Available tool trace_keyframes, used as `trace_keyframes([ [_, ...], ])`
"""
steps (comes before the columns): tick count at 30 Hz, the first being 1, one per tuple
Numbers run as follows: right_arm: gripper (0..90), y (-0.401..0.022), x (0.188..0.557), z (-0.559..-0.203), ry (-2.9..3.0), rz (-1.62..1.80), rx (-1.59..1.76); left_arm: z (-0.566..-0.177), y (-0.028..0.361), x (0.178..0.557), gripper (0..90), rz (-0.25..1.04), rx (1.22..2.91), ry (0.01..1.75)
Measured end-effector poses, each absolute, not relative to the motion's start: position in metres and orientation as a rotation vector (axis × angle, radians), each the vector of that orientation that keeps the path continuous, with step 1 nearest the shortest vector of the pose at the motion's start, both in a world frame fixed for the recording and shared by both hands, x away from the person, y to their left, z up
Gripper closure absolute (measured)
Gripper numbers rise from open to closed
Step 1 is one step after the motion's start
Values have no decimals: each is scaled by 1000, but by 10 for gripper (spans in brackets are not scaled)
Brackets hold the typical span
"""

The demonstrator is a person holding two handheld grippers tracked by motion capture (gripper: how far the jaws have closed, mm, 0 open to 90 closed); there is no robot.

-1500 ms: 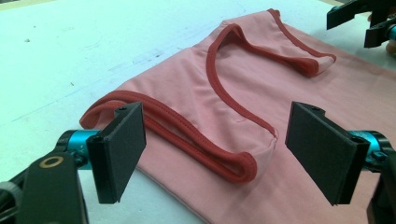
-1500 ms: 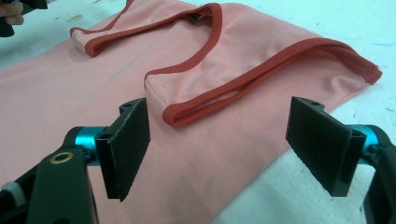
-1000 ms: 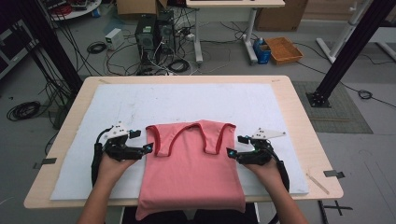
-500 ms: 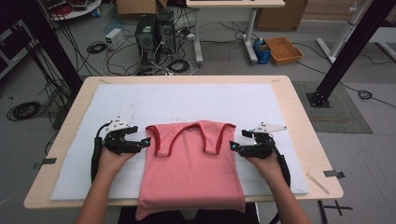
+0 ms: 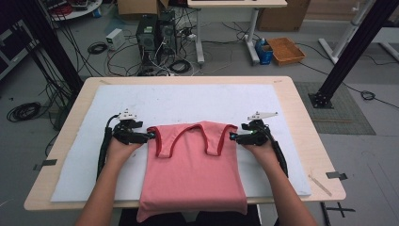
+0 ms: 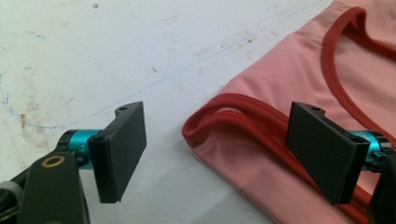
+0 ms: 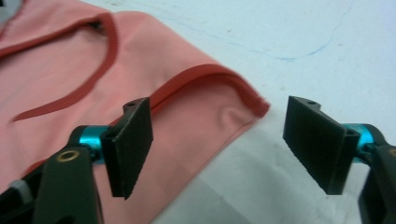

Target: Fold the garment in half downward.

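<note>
Holding both tools low over the table [image 5: 301, 141], one at each upper corner of the pink tank top [image 5: 193, 165]. The top lies flat on the white mat [image 5: 188, 101], straps toward the far side, its hem hanging over the near table edge. Dark red trim lines the neck and armholes.

My left hand-held gripper [image 5: 147, 136] sits at the top's left shoulder corner. In the left gripper view its jaws stand wide apart, gripping nothing [image 6: 215, 154]; the corner with its folded red trim lies between them, and one jaw hangs over the fabric, the other over bare mat.

My right hand-held gripper [image 5: 234, 137] sits at the right shoulder corner. In the right gripper view its jaws are likewise spread wide and empty [image 7: 217, 149], one over the fabric, the other over the mat, with the trimmed corner between them.

Whether any jaw touches the cloth I cannot tell.
</note>
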State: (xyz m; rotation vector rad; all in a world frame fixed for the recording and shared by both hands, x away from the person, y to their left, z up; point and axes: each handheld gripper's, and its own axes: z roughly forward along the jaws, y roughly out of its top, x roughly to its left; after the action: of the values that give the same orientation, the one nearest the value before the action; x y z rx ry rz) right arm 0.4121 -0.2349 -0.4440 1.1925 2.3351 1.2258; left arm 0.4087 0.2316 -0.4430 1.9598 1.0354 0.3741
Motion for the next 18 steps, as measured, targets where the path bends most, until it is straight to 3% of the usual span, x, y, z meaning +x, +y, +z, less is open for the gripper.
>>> trace_keyframes([
  [9, 414, -228, 429, -450, 2370, 1132, 1211, -451, 225, 418, 303, 367, 2009, 1046],
  [18, 785, -224, 425, -449, 2380, 1090, 1131, -450, 216, 412, 699, 360, 2049, 960],
])
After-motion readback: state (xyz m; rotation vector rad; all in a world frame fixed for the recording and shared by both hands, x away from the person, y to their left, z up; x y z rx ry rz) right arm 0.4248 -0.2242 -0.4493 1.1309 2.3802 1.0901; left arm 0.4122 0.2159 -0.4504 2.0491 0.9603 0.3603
